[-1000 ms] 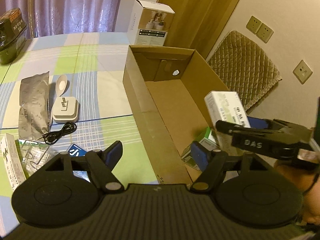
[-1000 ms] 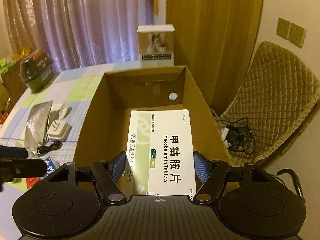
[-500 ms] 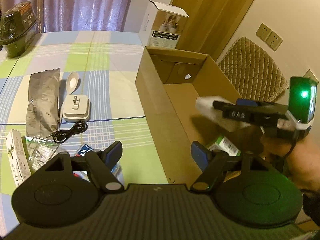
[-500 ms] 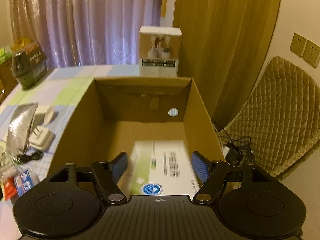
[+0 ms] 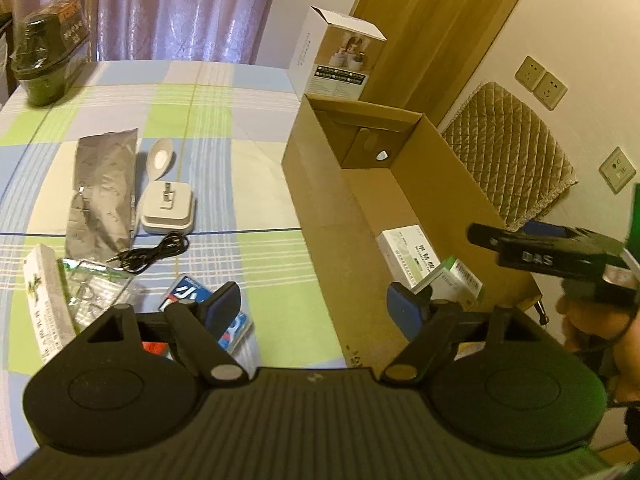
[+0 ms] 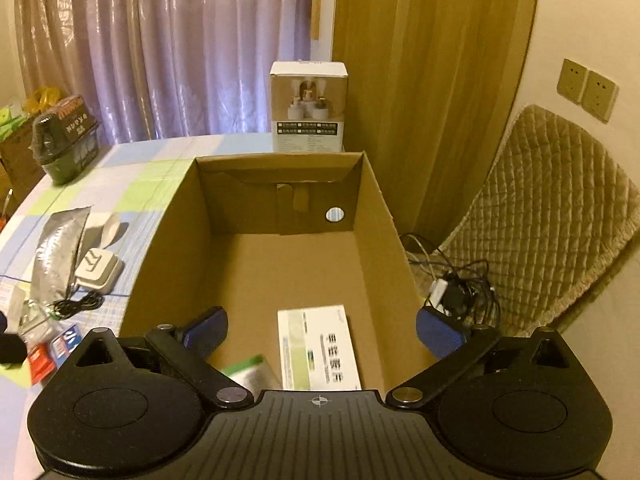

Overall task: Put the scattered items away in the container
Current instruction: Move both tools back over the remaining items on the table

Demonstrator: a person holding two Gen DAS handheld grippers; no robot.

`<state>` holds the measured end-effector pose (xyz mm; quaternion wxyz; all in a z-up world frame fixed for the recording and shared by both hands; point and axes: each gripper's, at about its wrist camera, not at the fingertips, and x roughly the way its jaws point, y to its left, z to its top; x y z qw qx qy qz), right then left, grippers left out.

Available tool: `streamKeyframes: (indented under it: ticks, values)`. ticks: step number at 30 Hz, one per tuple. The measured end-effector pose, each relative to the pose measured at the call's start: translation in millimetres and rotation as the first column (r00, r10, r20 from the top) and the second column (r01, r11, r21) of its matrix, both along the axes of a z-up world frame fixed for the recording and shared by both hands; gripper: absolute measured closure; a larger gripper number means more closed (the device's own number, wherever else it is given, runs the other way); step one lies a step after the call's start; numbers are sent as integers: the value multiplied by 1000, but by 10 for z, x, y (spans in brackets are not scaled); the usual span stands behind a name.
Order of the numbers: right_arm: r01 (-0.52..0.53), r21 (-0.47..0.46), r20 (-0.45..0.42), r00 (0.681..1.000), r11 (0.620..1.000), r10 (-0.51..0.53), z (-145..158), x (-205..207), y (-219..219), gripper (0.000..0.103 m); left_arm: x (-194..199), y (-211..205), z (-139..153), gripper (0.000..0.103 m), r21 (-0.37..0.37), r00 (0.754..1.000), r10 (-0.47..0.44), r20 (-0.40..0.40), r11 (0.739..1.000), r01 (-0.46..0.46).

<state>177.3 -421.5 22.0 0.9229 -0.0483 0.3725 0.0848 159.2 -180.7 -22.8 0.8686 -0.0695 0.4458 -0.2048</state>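
Tablecloth point(image 5: 224, 120) in green, blue and white checks covers the table, and the untidied items lie on its left half. Farthest left, a dark wrapped package point(image 5: 48, 68) sits near the curtain. Nearer the camera a white carton point(image 5: 46, 300) lies at the edge, with a clear plastic bag point(image 5: 94, 292) beside it and a silver foil pouch point(image 5: 104, 192) above. Just right of the pouch sit a white charging dock point(image 5: 170, 210) and a small white spoon-shaped piece point(image 5: 160, 158) (touching or merely close, I cannot tell). A black cable point(image 5: 154, 254) curls below the dock. A blue and white packet point(image 5: 188, 300) lies partly behind the left gripper point(image 5: 316, 308), whose blue-padded jaws stand wide apart with nothing between them.

Right of centre stands the cardboard box point(image 5: 316, 208), open at the top, with a white product box point(image 5: 336, 64) upright behind its far end. Inside, on the floor at the near end, lies a white medicine box point(image 6: 318, 348) printed with green and Chinese characters; a smaller green and white box point(image 6: 248, 372) rests beside it to the left, blurred in the right wrist view.

The right gripper point(image 6: 322, 330) hovers over the box's near end, jaws spread wide and empty, the medicine box lying free beneath. In the left wrist view it appears at far right, held by a hand point(image 5: 592, 320). A quilted chair point(image 6: 552, 208) stands beyond the table, with tangled cords point(image 6: 456, 284) on the floor.
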Motion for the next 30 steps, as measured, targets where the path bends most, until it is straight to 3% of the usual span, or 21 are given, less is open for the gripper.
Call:
streamKeyframes:
  ticks: [6, 15, 21, 30]
  values:
    - [-36, 28, 33, 999, 999, 35, 220, -327, 149, 0, -187, 363, 0, 23, 25, 999, 48, 5, 999, -48]
    - [-140, 112, 75, 988, 984, 132, 447, -765, 757, 0, -576, 1326, -21, 18, 85, 977, 210, -20, 974, -208]
    - [-265, 113, 60, 964, 958, 260, 404, -954, 1255, 0, -769, 1783, -68, 18, 126, 962, 270, -28, 956, -265]
    - [-392, 59, -2, 920, 918, 393, 167, -1012, 1740, 0, -844, 2069, -129, 16, 115, 954, 298, -37, 949, -292]
